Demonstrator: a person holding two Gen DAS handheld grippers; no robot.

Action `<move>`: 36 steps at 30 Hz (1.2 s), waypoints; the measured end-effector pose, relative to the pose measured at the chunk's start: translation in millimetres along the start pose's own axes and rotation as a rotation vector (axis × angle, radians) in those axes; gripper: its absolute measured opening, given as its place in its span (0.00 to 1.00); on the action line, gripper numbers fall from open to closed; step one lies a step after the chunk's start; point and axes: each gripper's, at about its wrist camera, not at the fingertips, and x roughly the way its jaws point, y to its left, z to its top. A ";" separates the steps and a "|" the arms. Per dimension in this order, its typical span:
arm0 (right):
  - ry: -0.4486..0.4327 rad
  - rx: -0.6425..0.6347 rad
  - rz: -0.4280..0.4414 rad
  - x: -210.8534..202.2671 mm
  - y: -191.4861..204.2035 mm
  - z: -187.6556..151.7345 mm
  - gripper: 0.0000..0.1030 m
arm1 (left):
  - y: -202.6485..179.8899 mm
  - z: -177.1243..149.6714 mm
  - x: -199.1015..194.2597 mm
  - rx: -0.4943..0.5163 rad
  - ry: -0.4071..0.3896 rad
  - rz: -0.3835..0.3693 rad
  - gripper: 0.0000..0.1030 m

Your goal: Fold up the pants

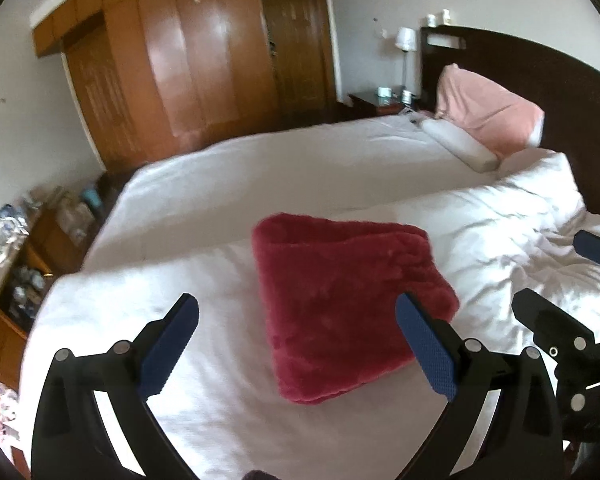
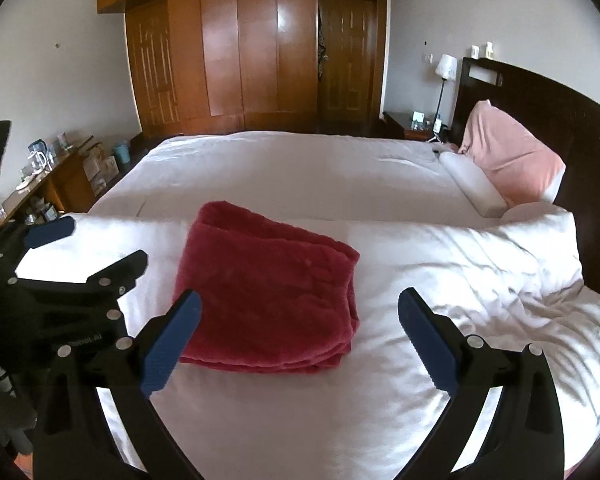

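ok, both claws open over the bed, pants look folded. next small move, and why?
Probably none beyond drawing both back: the red pants lie in a compact folded stack on the white duvet, and the left claw and right claw are open with nothing between the jaws.

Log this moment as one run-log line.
task: fold pants | red pants: folded stack on white bed | left gripper: open, empty | right gripper: open, empty | contact: none
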 end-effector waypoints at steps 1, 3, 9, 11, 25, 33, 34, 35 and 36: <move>-0.001 0.000 0.000 -2.1 1.5 1.5 0.97 | 2.0 1.2 -4.3 -0.008 -0.002 0.017 0.95; 0.001 0.003 0.008 -3.7 2.8 3.7 0.97 | 7.9 3.4 -13.4 -0.040 0.004 0.038 0.95; 0.010 -0.026 0.052 -6.9 5.4 4.2 0.97 | 18.6 5.7 -32.8 -0.090 0.017 0.036 0.95; 0.017 -0.034 0.068 -5.1 4.2 3.3 0.97 | 18.5 4.8 -37.2 -0.088 0.016 0.048 0.95; 0.002 -0.127 0.160 -3.0 -13.9 18.9 0.97 | -9.9 19.4 -49.1 -0.126 0.061 0.109 0.95; 0.022 -0.129 0.186 3.8 -37.4 17.2 0.97 | -30.2 22.8 -45.1 -0.125 0.075 0.155 0.95; 0.024 -0.130 0.188 4.6 -40.2 16.3 0.97 | -32.3 23.0 -43.9 -0.126 0.080 0.157 0.95; 0.026 -0.130 0.190 5.1 -41.4 15.8 0.97 | -34.7 23.1 -42.6 -0.128 0.085 0.158 0.95; 0.031 -0.128 0.196 6.3 -43.8 14.1 0.97 | -36.8 23.1 -41.8 -0.128 0.087 0.162 0.95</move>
